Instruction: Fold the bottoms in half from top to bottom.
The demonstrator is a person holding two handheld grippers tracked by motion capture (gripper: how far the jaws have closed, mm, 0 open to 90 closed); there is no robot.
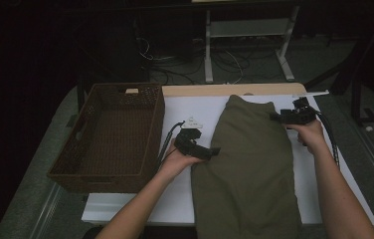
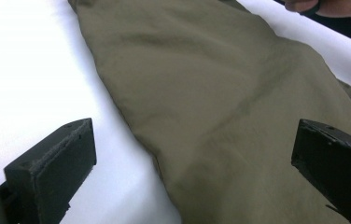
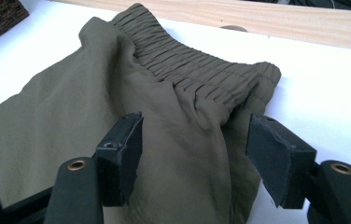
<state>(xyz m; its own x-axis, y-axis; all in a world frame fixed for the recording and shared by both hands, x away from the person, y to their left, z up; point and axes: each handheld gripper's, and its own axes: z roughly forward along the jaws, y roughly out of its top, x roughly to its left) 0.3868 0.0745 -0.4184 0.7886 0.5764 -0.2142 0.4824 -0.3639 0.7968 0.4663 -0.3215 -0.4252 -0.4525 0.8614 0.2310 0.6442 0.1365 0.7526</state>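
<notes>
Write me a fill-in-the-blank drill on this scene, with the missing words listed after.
1. The olive trousers lie on a ____ tabletop.
2. The brown wicker basket holds ____.
3. The right tongs straddle the fabric just below the elastic ____.
4. The left tongs are ____, above the trousers' edge.

Missing words: white; nothing; waistband; open

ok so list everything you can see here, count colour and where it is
trousers: 1, olive green, flat on the table centre, elastic waistband at the far end
basket: 1, dark brown wicker, left of the trousers
table: 1, white top with a pale wood far edge
cables: several, dark, on the floor beyond the table
left gripper: 1, black, at the trousers' left edge, jaws open
right gripper: 1, black, at the waistband's right corner, jaws open around the cloth
</notes>
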